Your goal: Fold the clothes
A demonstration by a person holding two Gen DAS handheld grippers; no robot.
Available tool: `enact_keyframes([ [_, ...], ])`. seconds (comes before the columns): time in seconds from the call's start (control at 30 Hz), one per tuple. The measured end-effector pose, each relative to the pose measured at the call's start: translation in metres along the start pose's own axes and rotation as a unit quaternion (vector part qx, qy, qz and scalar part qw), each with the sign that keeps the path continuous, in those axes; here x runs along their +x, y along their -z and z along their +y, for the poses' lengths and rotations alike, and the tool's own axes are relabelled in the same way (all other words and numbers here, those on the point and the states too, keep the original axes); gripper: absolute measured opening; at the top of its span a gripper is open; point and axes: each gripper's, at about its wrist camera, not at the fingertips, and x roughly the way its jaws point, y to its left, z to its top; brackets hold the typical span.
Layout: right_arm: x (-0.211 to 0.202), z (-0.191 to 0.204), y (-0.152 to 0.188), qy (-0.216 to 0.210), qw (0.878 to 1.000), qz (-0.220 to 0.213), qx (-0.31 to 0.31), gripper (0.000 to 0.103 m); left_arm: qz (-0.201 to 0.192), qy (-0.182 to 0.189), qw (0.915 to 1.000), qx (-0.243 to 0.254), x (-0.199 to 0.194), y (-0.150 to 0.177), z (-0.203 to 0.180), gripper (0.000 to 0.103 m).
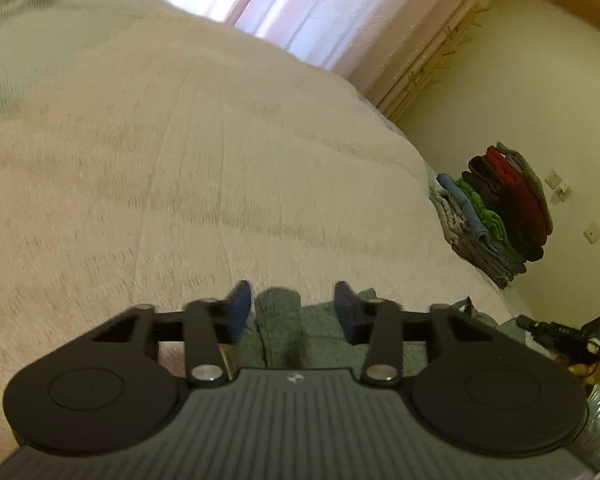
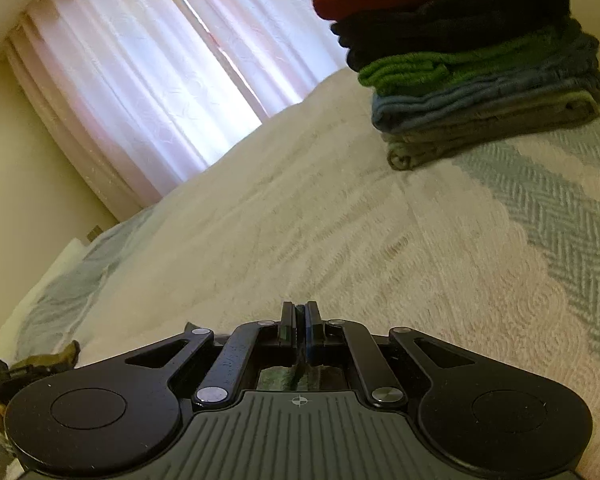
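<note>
A: Left wrist cam: left gripper (image 1: 293,307) jaws wide apart, nothing gripped; grey-green garment (image 1: 300,340) lies under them, bottom centre, on cream bedspread (image 1: 172,152). Folded stack (image 1: 496,208) at right edge.

B: Right wrist cam?

A: Right gripper (image 2: 300,326) pinched tight on a fold of grey-green cloth (image 2: 296,378), bottom centre. Stack upper right, curtains (image 2: 160,60) upper left.

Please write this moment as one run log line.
left tool: open over grey-green garment | right tool: shut on grey-green garment | folded stack: on bed
</note>
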Motion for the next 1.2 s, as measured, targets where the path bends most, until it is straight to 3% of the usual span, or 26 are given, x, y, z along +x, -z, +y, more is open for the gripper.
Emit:
enact_keyframes([
  [0.03,0.001,-0.001,0.001,0.001,1.0,0.0,0.004,0.002,0.002,0.0,1.0,0.01,0.003,0.001,-0.002,0.034],
  [0.1,0.0,-0.003,0.002,0.002,1.0,-0.002,0.007,0.002,0.004,-0.002,0.9996,0.029,0.008,0.003,-0.007,0.003],
  [0.13,-0.001,-0.004,0.002,0.002,1.0,-0.004,0.008,0.002,0.002,-0.007,0.9992,0.04,0.009,0.003,-0.009,0.0],
  [0.53,-0.008,0.012,-0.016,-0.006,0.999,-0.046,-0.019,0.002,-0.061,-0.044,0.9949,0.067,-0.005,0.002,-0.01,0.0],
  [0.7,0.014,0.009,-0.022,0.015,0.999,-0.033,-0.018,0.002,-0.085,-0.059,0.9917,0.076,-0.009,0.001,-0.01,0.0],
  [0.97,0.042,-0.003,-0.012,0.06,0.998,-0.003,-0.013,0.002,-0.062,-0.097,0.99,0.082,0.024,0.009,-0.004,0.0],
  [1.1,0.055,0.001,-0.005,0.12,0.992,0.03,-0.036,0.004,-0.05,-0.133,0.9865,0.08,0.034,0.012,-0.007,0.004],
  [1.13,0.055,0.005,-0.004,0.141,0.988,0.034,-0.045,0.016,-0.048,-0.145,0.9852,0.078,0.035,0.013,-0.008,0.011],
  [1.17,0.053,0.01,-0.004,0.162,0.985,0.03,-0.054,0.051,-0.046,-0.156,0.9837,0.075,0.036,0.013,-0.009,0.014],
  [1.2,0.048,0.018,-0.003,0.172,0.983,0.022,-0.066,0.077,-0.051,-0.171,0.9813,0.072,0.033,0.012,-0.011,0.015],
])
